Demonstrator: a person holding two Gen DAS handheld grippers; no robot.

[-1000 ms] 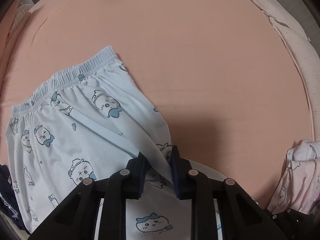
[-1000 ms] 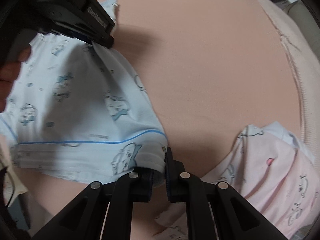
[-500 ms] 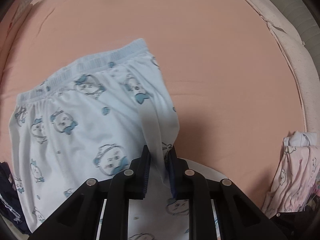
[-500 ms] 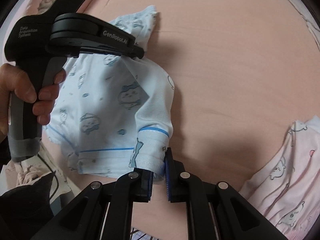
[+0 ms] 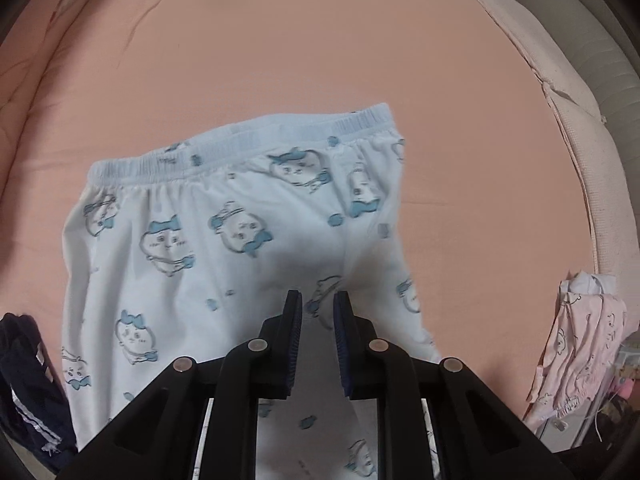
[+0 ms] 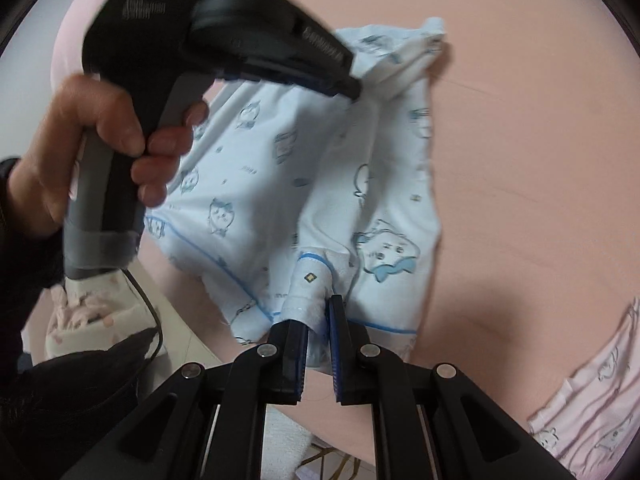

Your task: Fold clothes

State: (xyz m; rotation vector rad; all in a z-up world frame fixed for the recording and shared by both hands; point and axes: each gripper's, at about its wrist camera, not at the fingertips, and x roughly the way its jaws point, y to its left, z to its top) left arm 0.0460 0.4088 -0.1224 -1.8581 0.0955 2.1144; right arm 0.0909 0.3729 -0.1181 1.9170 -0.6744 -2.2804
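right wrist: hem between fingers

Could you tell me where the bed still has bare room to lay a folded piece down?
Free: the peach sheet beyond the blue trousers' waistband, and right of them up to the pink pyjamas. Crowded: the near left, beside the dark garment.
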